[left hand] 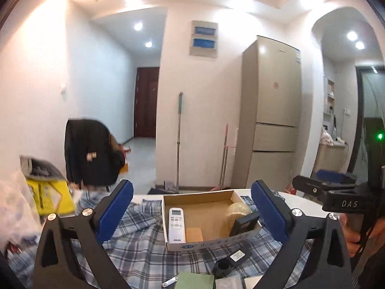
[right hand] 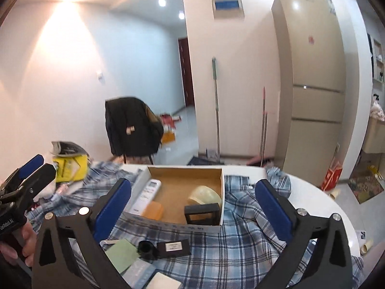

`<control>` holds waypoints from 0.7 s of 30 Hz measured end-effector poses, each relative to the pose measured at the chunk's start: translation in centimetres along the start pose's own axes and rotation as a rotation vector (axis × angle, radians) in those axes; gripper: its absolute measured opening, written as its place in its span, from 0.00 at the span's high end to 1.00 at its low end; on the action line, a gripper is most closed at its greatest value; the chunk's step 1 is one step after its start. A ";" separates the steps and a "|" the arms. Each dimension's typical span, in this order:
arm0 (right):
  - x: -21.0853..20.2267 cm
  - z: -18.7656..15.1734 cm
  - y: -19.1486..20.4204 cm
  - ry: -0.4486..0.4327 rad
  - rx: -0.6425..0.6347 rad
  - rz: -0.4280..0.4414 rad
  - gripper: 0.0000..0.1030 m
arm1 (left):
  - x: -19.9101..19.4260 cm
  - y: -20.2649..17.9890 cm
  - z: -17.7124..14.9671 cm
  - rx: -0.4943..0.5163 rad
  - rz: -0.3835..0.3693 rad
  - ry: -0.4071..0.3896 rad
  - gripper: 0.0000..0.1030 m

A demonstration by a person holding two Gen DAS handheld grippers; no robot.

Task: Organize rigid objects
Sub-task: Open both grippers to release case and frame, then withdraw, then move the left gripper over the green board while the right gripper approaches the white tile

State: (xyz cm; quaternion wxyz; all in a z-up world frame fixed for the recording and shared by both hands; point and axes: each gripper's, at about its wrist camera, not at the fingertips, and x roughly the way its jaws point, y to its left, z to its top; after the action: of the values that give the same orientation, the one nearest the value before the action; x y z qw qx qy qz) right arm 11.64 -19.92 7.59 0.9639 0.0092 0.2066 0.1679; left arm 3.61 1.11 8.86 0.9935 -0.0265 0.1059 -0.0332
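Both grippers up above the table, pointing at the cardboard box [left hand: 204,200] near the far edge.

Left gripper [left hand: 192,214]: blue pads [left hand: 115,213] wide apart, holding nothing. Right gripper [right hand: 193,207]: pads [right hand: 112,208] wide apart too, nothing btwn them.

Box open on top, sitting on the blue checked cloth [left hand: 144,252] over the white round table [right hand: 320,200]. Inside the box:
- white remote [left hand: 176,225] flat along the left wall, w/ small screen at the far end
- orange block [left hand: 193,233] just beside the remote, at the near wall
- see-through yellow bowl [right hand: 204,193], tipped over, toward the right side
- black square frame [right hand: 202,213] leaning in the near right corner, touching the bowl

On the cloth in front of the box, near edge of table:
- black flat piece w/ white label [right hand: 174,246]
- black round cap [right hand: 145,246] touching its left end
- green card [right hand: 121,256] left of the cap
- grey booklet [right hand: 139,273] and white pad [right hand: 163,283] closest to the edge

Yellow packet [right hand: 69,166] at the left edge. Black coat on a chair [right hand: 130,127] behind the table, fridge [right hand: 312,72] at the right.
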 end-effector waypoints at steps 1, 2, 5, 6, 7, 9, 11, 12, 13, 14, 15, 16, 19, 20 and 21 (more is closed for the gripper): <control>-0.6 -0.2 0.3 -0.012 0.000 0.003 0.00 | -0.7 -0.2 0.0 0.005 0.002 -0.006 0.02; -1.1 -0.4 0.5 -0.021 0.001 0.010 0.00 | -1.1 -0.2 0.0 0.000 0.004 -0.010 0.00; -2.2 -1.2 1.2 -0.023 0.000 0.043 0.00 | -2.4 -0.2 -0.3 -0.022 -0.002 -0.012 0.00; -2.5 -1.5 1.4 -0.021 0.002 0.056 0.00 | -2.8 -0.2 -0.4 -0.025 -0.008 -0.011 0.00; -3.0 -1.8 1.7 -0.021 0.005 0.070 0.00 | -3.1 -0.3 -0.5 -0.022 -0.012 -0.009 0.00; -3.3 -2.4 2.1 -0.021 -0.001 0.090 0.00 | -3.4 -0.7 -1.0 -0.014 -0.002 0.002 0.00; -3.2 -3.2 2.5 -0.014 -0.015 0.096 0.00 | -3.7 -0.8 -1.7 -0.023 0.008 0.007 0.00; -3.0 -3.6 2.6 -0.010 -0.022 0.095 0.00 | -3.7 -0.8 -2.1 -0.024 0.008 0.010 0.00; -2.9 -4.0 2.7 -0.004 -0.027 0.092 0.00 | -3.6 -0.9 -2.7 -0.018 0.010 0.018 0.00; -2.6 -4.4 2.7 0.001 -0.030 0.089 0.00 | -3.6 -1.1 -3.2 -0.009 0.013 0.024 0.00; -2.3 -4.8 2.7 0.009 -0.031 0.086 0.00 | -3.4 -1.1 -3.7 -0.003 0.019 0.027 0.00; -2.0 -5.3 2.7 0.020 -0.031 0.086 0.00 | -3.3 -1.1 -4.1 -0.001 0.023 0.030 0.00; -0.9 -6.3 2.5 0.056 -0.036 0.091 0.00 | -2.1 -0.8 -5.6 0.000 0.003 0.072 0.00; -0.5 -6.7 2.5 0.066 -0.036 0.088 0.00 | -1.7 -0.7 -5.9 -0.004 0.004 0.082 0.00; -0.1 -7.0 2.4 0.075 -0.037 0.084 0.00 | -1.3 -0.5 -6.3 -0.012 0.002 0.093 0.00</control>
State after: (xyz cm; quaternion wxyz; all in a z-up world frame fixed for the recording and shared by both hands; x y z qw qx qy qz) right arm 7.97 -18.03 1.46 0.9476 -0.0062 0.2386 0.2124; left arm 0.98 0.38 3.03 0.9873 -0.0310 0.1524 -0.0325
